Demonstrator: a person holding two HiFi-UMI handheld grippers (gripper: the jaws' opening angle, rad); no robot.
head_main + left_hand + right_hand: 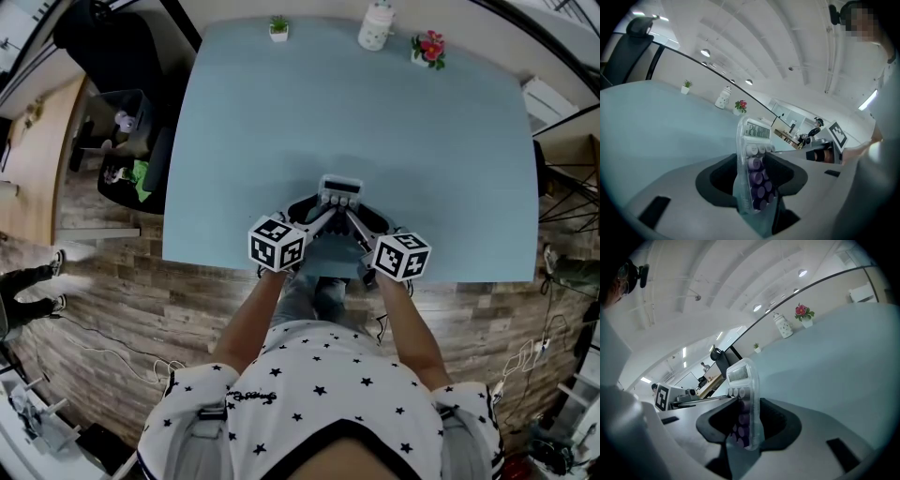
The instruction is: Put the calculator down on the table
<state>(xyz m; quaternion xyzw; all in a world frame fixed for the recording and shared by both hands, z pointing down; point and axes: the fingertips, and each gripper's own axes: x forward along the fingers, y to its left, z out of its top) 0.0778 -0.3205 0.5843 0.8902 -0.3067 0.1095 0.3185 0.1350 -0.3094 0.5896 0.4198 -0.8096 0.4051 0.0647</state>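
The calculator (339,190), clear-cased with a grey display and purple keys, is held over the near part of the light blue table (281,141). My left gripper (323,214) and right gripper (356,216) meet on it from either side. In the left gripper view the calculator (754,164) stands on edge between the dark jaws, and the left gripper (754,182) is shut on it. The right gripper view shows the same calculator (744,401) pinched by the right gripper (747,423). Whether it touches the table is hidden.
At the table's far edge stand a small green plant (278,28), a white bottle (376,25) and a pot of red flowers (429,49). A black chair (112,47) and a bin (127,173) are to the left on the wooden floor.
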